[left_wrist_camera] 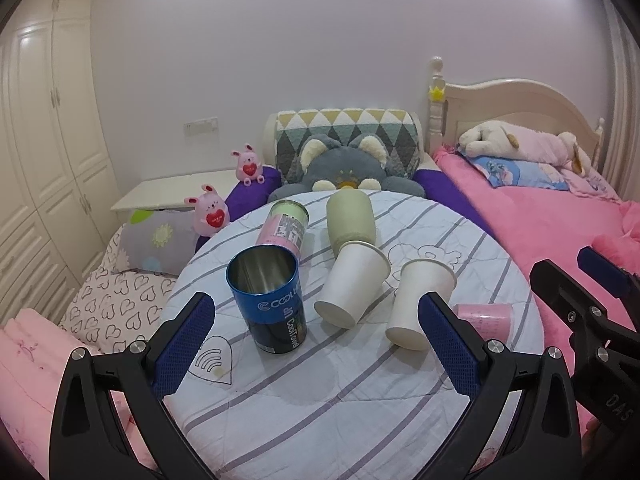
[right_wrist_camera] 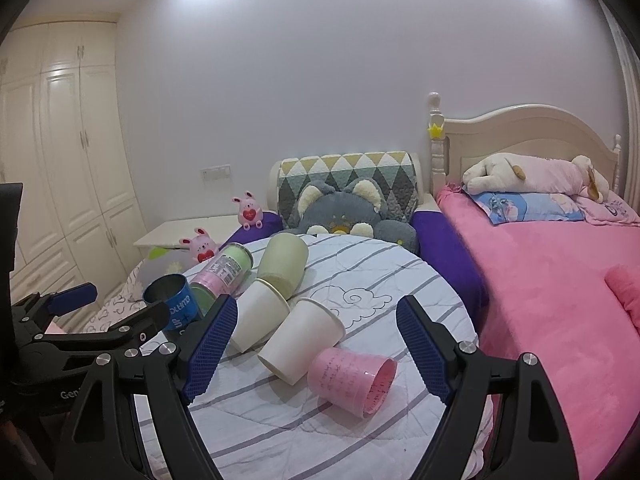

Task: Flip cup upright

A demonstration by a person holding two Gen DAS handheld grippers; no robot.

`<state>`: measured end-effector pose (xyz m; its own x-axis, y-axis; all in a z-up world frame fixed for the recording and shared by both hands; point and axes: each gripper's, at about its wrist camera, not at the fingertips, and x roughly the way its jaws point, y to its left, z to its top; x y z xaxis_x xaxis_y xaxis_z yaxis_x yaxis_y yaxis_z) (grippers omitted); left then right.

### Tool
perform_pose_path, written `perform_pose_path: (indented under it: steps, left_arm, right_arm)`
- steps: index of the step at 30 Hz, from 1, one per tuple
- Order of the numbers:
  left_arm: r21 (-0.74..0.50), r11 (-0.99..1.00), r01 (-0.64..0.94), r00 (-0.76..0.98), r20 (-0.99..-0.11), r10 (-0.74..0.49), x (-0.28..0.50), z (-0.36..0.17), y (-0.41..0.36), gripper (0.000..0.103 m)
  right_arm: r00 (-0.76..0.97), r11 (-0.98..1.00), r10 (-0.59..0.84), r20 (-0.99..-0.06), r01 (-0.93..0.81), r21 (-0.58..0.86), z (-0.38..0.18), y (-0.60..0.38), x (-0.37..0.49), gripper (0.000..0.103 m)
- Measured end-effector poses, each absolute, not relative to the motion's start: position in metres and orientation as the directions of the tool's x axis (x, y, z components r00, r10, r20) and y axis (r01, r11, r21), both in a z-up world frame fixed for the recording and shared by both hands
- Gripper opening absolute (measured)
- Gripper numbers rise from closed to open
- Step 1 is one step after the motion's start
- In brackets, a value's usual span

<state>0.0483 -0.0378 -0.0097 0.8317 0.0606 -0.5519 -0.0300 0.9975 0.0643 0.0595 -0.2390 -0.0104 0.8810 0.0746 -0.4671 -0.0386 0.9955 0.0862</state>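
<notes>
A blue metal cup [left_wrist_camera: 268,300] stands upright on the round striped table [left_wrist_camera: 320,408], just beyond my open, empty left gripper [left_wrist_camera: 316,344]. Two white paper cups [left_wrist_camera: 352,284] [left_wrist_camera: 420,300] lie on their sides beside it. A pink-and-green can [left_wrist_camera: 285,226] and a pale green cup [left_wrist_camera: 351,216] lie further back. A pink cup [right_wrist_camera: 354,376] lies on its side with its mouth to the right, between the jaws of my open, empty right gripper [right_wrist_camera: 318,352]. The white cups [right_wrist_camera: 300,340] and the blue cup [right_wrist_camera: 174,304] also show in the right wrist view.
A grey plush cat [left_wrist_camera: 344,168] and a patterned cushion [left_wrist_camera: 344,128] sit behind the table. Two pink bunny toys [left_wrist_camera: 208,210] stand at the back left. A bed with a pink blanket [right_wrist_camera: 560,300] lies to the right. White wardrobes [left_wrist_camera: 48,140] stand at the left.
</notes>
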Motion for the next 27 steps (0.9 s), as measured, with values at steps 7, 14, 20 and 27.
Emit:
perform_pose_path:
  steps: [7, 14, 20, 27]
  left_arm:
    - [0.071, 0.997, -0.032, 0.834, -0.547, 0.065, 0.0508, -0.0122, -0.0376, 0.103]
    - [0.091, 0.995, -0.038, 0.843, -0.532, 0.081, 0.0495, -0.0110, -0.0391, 0.103]
    - [0.103, 0.994, -0.037, 0.853, -0.514, 0.085, 0.0465, -0.0068, -0.0411, 0.103]
    - [0.106, 0.994, -0.041, 0.858, -0.506, 0.089, 0.0430, -0.0048, -0.0411, 0.103]
  right_arm:
    - [0.881, 0.995, 0.078, -0.466, -0.042, 0.087, -0.0099, -0.2394, 0.0631, 0.083]
    - [0.883, 0.996, 0.076, -0.464, -0.041, 0.085, -0.0099, -0.2389, 0.0634, 0.083]
    - [0.887, 0.996, 0.071, -0.456, -0.040, 0.078, -0.0088, -0.2379, 0.0599, 0.083]
    - [0.889, 0.997, 0.068, -0.454, -0.042, 0.068, -0.0081, -0.2361, 0.0571, 0.083]
